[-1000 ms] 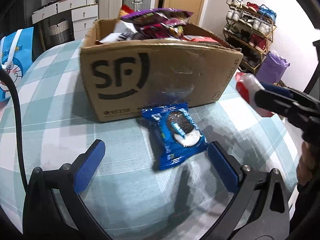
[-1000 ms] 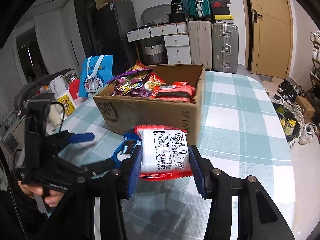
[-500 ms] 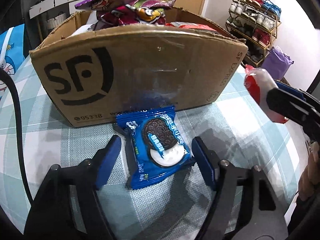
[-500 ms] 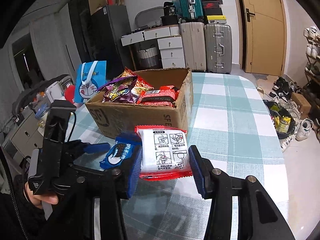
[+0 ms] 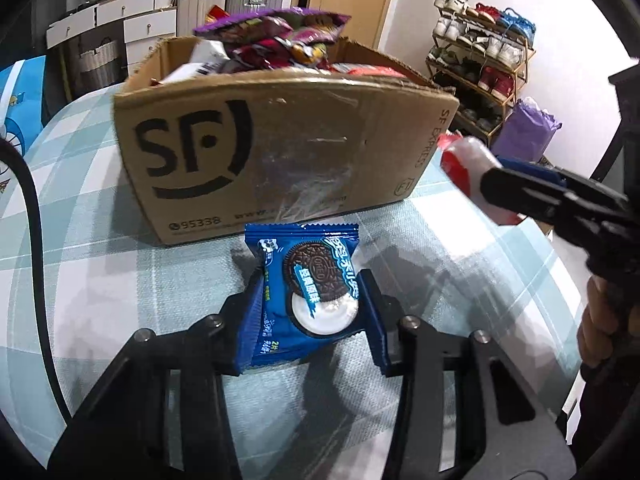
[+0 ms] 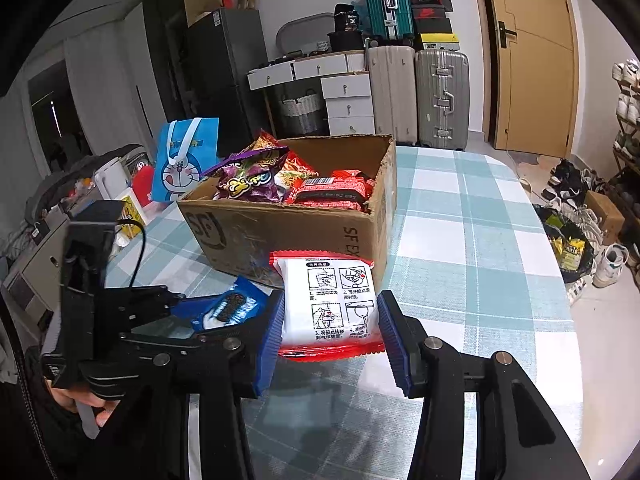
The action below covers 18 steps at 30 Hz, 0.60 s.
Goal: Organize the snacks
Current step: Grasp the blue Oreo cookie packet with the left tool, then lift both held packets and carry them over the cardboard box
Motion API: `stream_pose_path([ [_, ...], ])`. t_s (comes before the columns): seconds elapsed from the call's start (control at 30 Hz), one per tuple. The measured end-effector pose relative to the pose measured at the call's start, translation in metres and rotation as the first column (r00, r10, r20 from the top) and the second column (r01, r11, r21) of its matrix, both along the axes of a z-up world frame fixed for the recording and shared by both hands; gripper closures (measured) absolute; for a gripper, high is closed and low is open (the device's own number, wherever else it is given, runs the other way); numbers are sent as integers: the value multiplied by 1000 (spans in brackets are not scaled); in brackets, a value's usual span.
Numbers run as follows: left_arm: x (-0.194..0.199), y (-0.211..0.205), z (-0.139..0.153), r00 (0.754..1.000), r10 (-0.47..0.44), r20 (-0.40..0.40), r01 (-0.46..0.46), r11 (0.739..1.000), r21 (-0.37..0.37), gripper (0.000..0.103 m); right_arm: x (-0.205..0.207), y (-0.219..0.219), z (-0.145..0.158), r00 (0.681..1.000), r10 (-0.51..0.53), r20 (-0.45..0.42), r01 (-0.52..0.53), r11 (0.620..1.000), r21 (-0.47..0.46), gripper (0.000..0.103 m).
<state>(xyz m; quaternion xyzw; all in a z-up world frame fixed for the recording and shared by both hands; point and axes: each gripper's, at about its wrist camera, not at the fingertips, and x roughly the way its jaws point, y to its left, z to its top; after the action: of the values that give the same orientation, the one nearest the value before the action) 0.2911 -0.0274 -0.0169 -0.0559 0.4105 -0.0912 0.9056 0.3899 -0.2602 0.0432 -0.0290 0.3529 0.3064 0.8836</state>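
You have one cardboard box (image 6: 300, 228) on one checked table (image 6: 472, 216). You hold two packets outside the box: one blue cookie packet (image 5: 306, 292) and one red-and-white packet (image 6: 334, 306). Inside the box you can count one purple bag (image 6: 250, 180), one orange-red bag (image 6: 294, 170) and one red packet (image 6: 334, 190); more lie hidden beneath. Far off stand three suitcases (image 6: 440, 98), and at the left one blue cartoon bag (image 6: 184, 160).
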Motion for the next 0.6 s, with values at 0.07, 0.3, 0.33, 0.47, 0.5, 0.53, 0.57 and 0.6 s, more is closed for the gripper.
stream_pose_path([
  [0.07, 2, 1, 5, 1000, 8, 13, -8, 1000, 5, 61, 0, 2, -2, 1000, 1, 1, -1, 1000, 0, 56],
  [0.3, -8, 6, 29, 997, 11, 73, -10, 1000, -13, 61, -3, 6, -2, 1000, 18, 15, -19, 1000, 12, 56],
  [0.33, -11, 6, 34, 996, 9, 85, -8, 1000, -16, 61, -4, 5, -1, 1000, 20, 20, -20, 1000, 15, 56],
  [0.47, -19, 1, 58, 991, -2, 136, 4, 1000, -17, 61, -7, 0, 8, 999, 19, 41, -21, 999, 43, 56],
  [0.5, -23, 1, 65, 989, -4, 148, 7, 1000, -18, 61, -8, -1, 10, 999, 18, 44, -20, 999, 48, 56],
  [0.53, -26, 1, 71, 987, -5, 162, 8, 1000, -18, 61, -10, -3, 12, 999, 15, 50, -17, 998, 54, 56],
  [0.57, -32, 3, 76, 985, -4, 173, 7, 1000, -18, 61, -10, -4, 14, 998, 11, 56, -15, 998, 58, 56],
  [0.6, -39, 6, 81, 983, 0, 185, 4, 1000, -18, 61, -11, -5, 17, 998, 8, 63, -12, 998, 62, 56],
])
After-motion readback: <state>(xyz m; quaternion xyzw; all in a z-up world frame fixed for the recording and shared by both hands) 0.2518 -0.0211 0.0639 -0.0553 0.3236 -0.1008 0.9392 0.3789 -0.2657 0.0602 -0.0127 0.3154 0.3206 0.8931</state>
